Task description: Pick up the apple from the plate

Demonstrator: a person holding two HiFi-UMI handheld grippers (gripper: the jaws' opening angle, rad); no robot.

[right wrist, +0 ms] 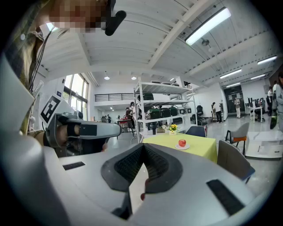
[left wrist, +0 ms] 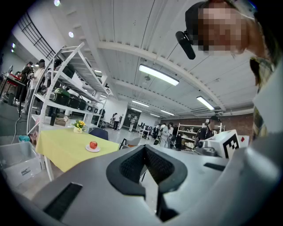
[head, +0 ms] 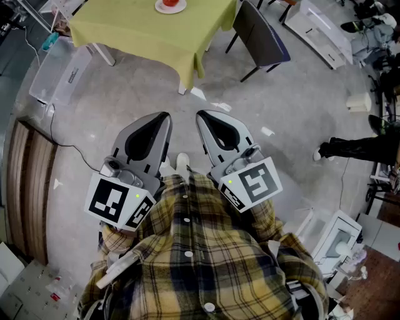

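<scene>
Head view: desk far ahead, both grippers well short of it.
Left gripper: fingers clenched, empty.
Apple: on plate, on desk.
Right gripper: fingers clenched, empty.
Risk: arriving clenched could knock apple off plate.

In the head view the bench at twelve o'clock is cut off by the top edge. So are the plate and the apple on it; only a sliver of each shows. The plaid shirt hides the hands and handles behind the left tool and the right tool. A shoe shows between them, mostly covered. At three o'clock a person's leg runs off the edge. In the left gripper view the distant people are too small to tell apart.
</scene>
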